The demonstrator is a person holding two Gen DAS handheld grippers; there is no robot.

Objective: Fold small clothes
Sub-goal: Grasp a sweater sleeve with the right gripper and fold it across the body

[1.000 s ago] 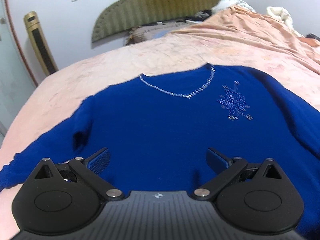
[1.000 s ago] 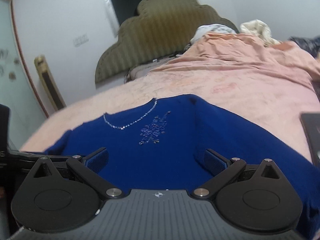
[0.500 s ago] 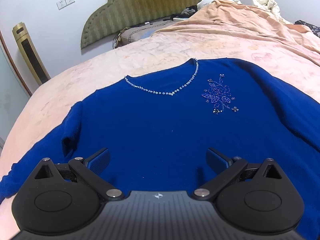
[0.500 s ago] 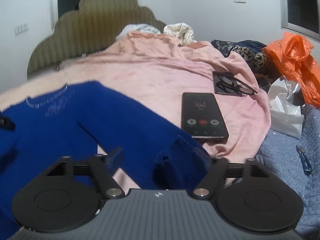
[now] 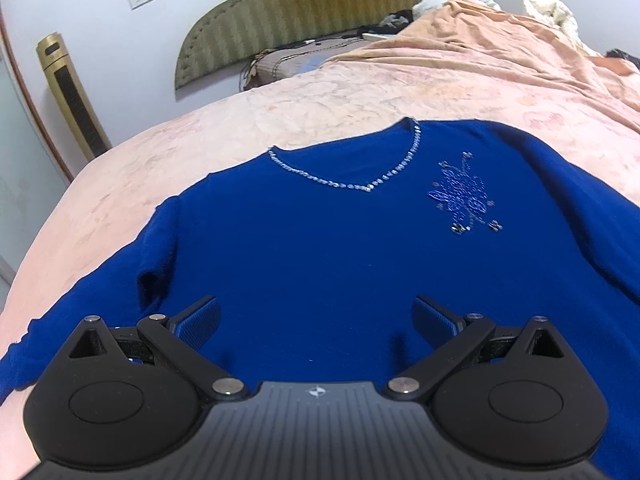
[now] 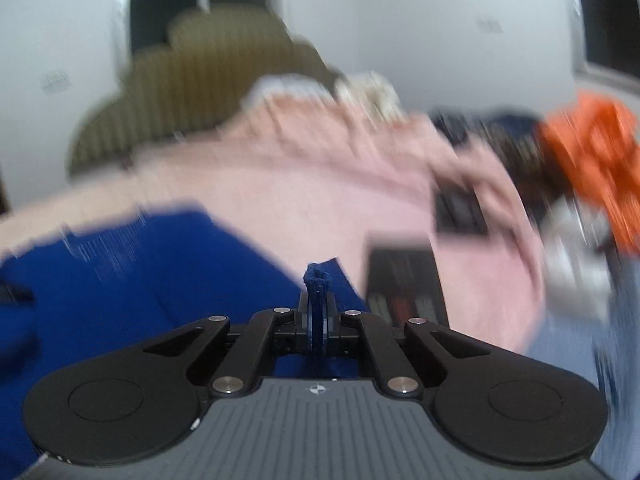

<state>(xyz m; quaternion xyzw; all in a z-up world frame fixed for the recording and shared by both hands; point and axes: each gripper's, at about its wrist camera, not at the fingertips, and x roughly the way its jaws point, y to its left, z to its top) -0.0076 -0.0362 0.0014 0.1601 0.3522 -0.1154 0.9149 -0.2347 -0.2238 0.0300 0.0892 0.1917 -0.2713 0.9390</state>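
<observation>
**Right gripper has the sleeve end; the body lies to its left**

Your right gripper (image 6: pixel 318 316) has its fingers pressed together on a pinch of the blue sweater (image 5: pixel 340 264), apparently the cuff of the sleeve (image 6: pixel 320 276), which sticks up between the pads. That view is heavily blurred, so how deep the bite is you cannot tell. The rest of the sweater lies flat on the pink bedspread (image 5: pixel 360 92), front up, neckline (image 5: pixel 360 184) toward the headboard (image 5: pixel 288 4), its long axis running from you up the bed

From the clamped cuff, the body spreads away to the left, so the fold probably carries the sleeve leftward across the chest. Your left gripper (image 5: pixel 316 316) hovers over the lower middle of the sweater with its fingers wide apart, holding nothing, and is the nearer one for pinning the body

Mind the right side: a phone (image 6: pixel 404 276) lies just beside the cuff, and a second dark object (image 6: pixel 460 212) sits farther up. Open bedspread lies beyond the neckline and left of the other sleeve (image 5: pixel 80 304)
</observation>
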